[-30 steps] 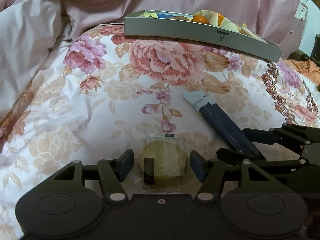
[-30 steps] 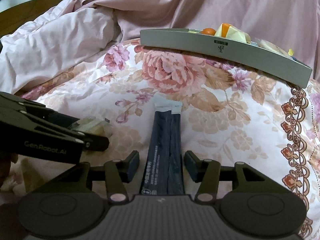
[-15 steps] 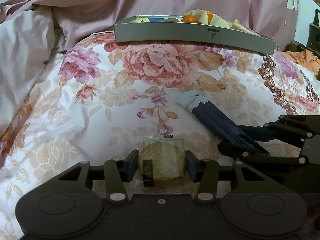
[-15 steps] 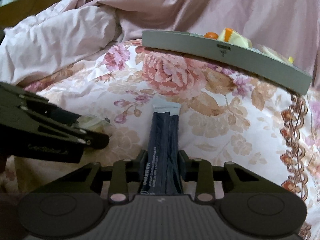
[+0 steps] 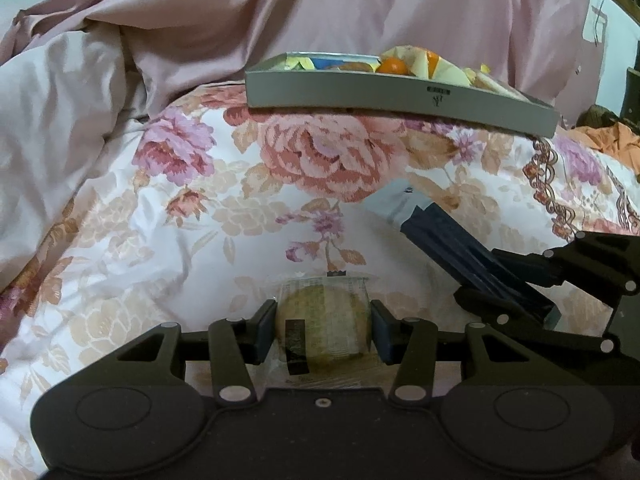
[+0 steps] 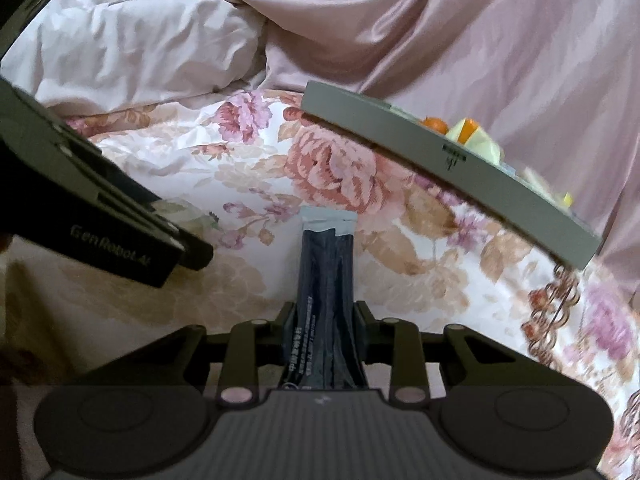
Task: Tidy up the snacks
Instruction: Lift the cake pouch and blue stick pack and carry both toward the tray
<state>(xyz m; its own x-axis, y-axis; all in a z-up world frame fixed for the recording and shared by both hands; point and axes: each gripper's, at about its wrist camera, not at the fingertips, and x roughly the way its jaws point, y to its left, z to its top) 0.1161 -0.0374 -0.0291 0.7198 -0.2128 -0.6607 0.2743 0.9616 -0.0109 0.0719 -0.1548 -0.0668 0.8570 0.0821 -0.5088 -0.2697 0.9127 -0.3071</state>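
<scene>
My left gripper (image 5: 323,326) is shut on a round pastry in a clear wrapper (image 5: 323,328), lifted a little off the floral quilt (image 5: 224,216). My right gripper (image 6: 325,322) is shut on a long dark blue snack packet (image 6: 325,280) with a pale sealed end, raised and tilted. The packet also shows in the left wrist view (image 5: 452,248), held by the right gripper (image 5: 512,292). The left gripper (image 6: 172,240) appears at the left of the right wrist view. A grey tray (image 5: 400,98) holding several snacks and an orange sits on the quilt beyond; it also shows in the right wrist view (image 6: 440,168).
Pink bedding (image 5: 360,12) is heaped behind the tray. A pale pink duvet (image 6: 140,40) is bunched at the left. Orange cloth (image 5: 616,144) lies at the far right.
Both grippers closed, the left on the pastry and the right on the blue packet, then lifted them off the quilt. The right view has tilted.
</scene>
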